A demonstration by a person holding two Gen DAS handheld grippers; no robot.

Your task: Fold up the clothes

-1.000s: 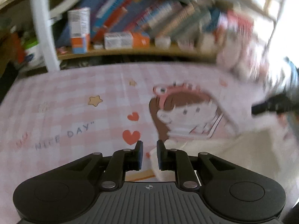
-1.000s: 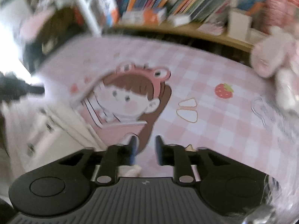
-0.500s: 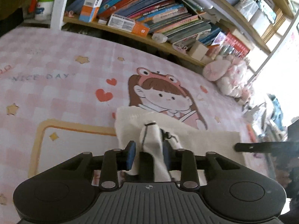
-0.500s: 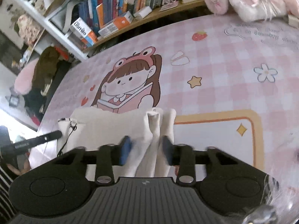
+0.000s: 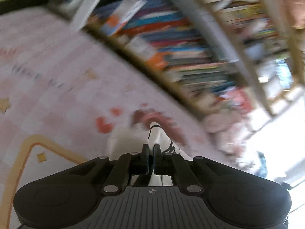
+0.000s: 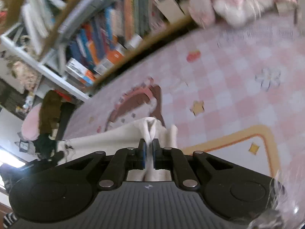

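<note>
A cream-white garment (image 5: 156, 134) with a thin black cord lies on the pink checked mat (image 5: 57, 87). My left gripper (image 5: 151, 147) is shut on a raised fold at one of its corners, and the pinched cloth stands up between the fingers. In the right wrist view the same garment (image 6: 114, 138) stretches away to the left. There my right gripper (image 6: 149, 143) is shut on a bunched fold at the opposite corner. Both views are tilted and blurred by motion.
A bookshelf (image 5: 190, 43) full of books runs along the far side of the mat (image 6: 238, 95), seen also in the right wrist view as the bookshelf (image 6: 106, 30). Pink and white plush toys (image 6: 234, 2) sit at its end. A cartoon girl print (image 6: 139, 99) lies just beyond the garment.
Both grippers closed on folds of the white garment that stood loose between their fingers half a second ago. Both views have rolled and sunk toward the mat.
</note>
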